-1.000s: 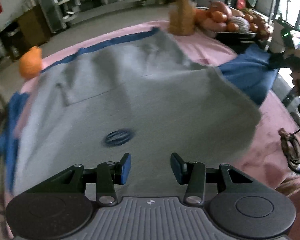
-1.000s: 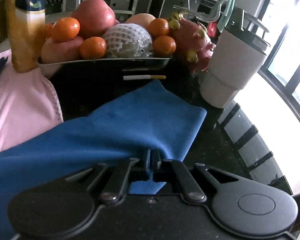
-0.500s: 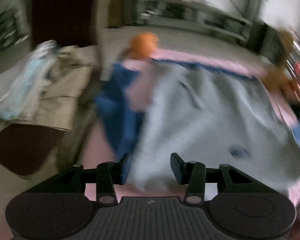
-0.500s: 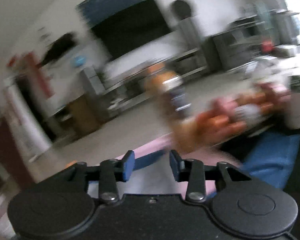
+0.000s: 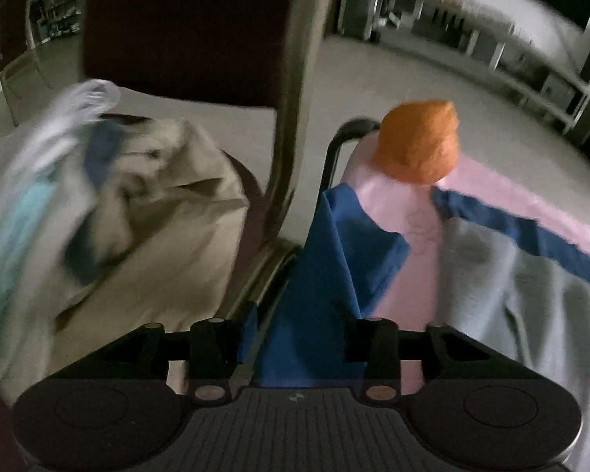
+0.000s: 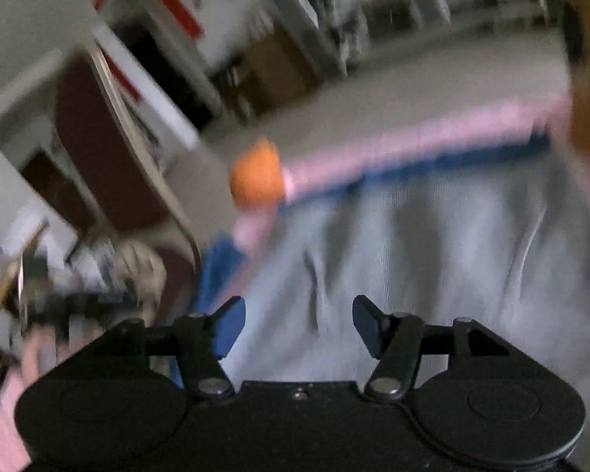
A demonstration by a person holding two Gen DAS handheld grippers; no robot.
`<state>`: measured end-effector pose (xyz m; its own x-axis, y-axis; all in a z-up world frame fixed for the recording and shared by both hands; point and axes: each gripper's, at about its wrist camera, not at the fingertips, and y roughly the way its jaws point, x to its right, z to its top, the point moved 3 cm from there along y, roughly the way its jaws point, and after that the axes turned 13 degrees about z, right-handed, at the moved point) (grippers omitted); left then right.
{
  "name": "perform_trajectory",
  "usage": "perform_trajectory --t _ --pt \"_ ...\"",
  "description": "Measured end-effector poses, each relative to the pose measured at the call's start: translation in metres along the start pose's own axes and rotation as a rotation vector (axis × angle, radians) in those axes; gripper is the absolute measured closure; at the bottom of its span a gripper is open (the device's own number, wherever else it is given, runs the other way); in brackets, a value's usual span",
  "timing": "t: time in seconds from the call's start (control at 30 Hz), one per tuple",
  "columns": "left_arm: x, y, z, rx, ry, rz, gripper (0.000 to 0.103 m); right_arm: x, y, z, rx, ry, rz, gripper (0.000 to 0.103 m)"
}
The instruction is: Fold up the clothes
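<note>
- Left gripper (image 5: 299, 334): jaws wide apart, nothing in them, low at the table edge.
- Right in front of it: a blue cloth (image 5: 318, 275), with one end draped down over the edge between the two fingers (image 5: 247, 334).
- Just to the side: a grey shirt (image 5: 531, 306) spread over the blue cloth on a pink cover (image 5: 413, 275).
- Further off: an orange lump (image 5: 417, 141) at the table corner.
- Beside the table: a chair (image 5: 287, 118) heaped with beige clothes (image 5: 169, 228).
- Right gripper (image 6: 299, 326): jaws wide apart too, empty, up over the grey shirt (image 6: 432, 244).
- Very blurry there, so fine creases hard to tell.
- Shirt lying mostly flat and open, with a few wrinkles, not in a neat folded stack.
- Step in hand, as a guess: going for a hold on cloth at this end of the table, maybe the hanging blue end or the near shirt edge.
- Cannot tell which piece is meant.
- Next move, as a guess: close on an edge or corner with just one layer, not a bunch.
- Soft cloth, so likely to sag and slip if pinched too near the rim.
</note>
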<state>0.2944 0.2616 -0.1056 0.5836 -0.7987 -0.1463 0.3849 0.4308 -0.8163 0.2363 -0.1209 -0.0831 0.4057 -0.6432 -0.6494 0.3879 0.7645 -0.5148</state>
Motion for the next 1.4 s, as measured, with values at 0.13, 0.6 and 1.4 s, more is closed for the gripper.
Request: perform_trajectory --t 0.13,0.6,1.4 --pt "0.027 0.035 0.023 -0.026 0.06 0.079 0.047 -0.001 0.042 -0.028 -0.199 -0.039 -0.12 0.048" --pt "0.072 0.059 0.04 0.056 0.213 0.056 0.042 0.0 0.049 -0.035 -0.239 -0.058 -0.112 0.041" --pt "-0.007 -0.083 0.024 0.414 0.057 0.081 0.1 -0.017 0.003 -0.031 -0.059 -0.018 -0.113 0.037"
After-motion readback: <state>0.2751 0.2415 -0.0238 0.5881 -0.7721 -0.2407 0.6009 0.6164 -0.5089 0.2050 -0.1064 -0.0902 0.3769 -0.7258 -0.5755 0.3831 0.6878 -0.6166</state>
